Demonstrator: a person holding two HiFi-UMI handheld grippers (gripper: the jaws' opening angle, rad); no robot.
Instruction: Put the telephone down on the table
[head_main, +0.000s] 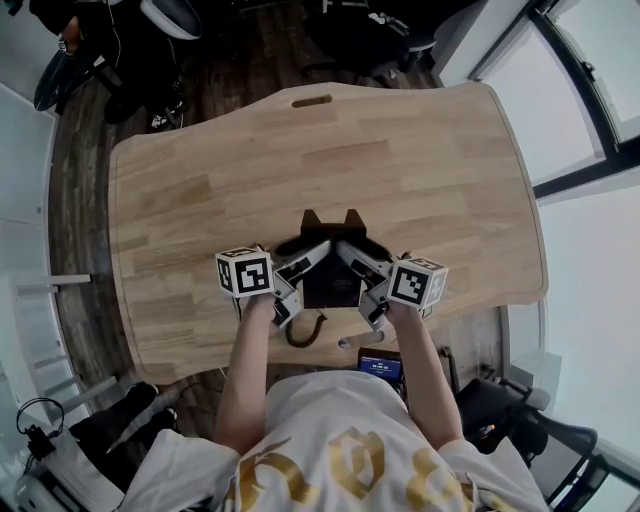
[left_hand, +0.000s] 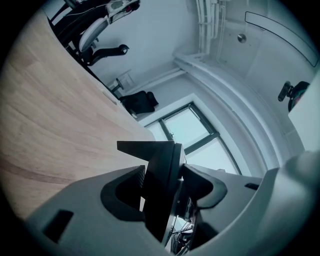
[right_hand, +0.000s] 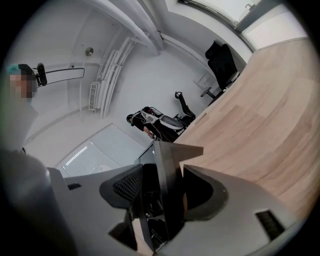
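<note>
A black telephone (head_main: 330, 268) hangs just above the near middle of the wooden table (head_main: 400, 160), with its coiled cord (head_main: 305, 330) dangling toward the front edge. My left gripper (head_main: 302, 268) grips its left side and my right gripper (head_main: 358, 268) its right side. In the left gripper view the telephone's black edge (left_hand: 161, 185) is pinched between the two jaws of the left gripper (left_hand: 162, 192). The right gripper view shows the same on the other side: the telephone's thin edge (right_hand: 169, 185) sits clamped in the right gripper (right_hand: 165, 197). The telephone's underside is hidden.
A handle slot (head_main: 312, 100) is cut near the table's far edge. Dark office chairs (head_main: 375, 35) stand beyond it. A small device with a blue screen (head_main: 380, 365) sits by the person's body below the front edge. Windows (head_main: 590, 90) run along the right.
</note>
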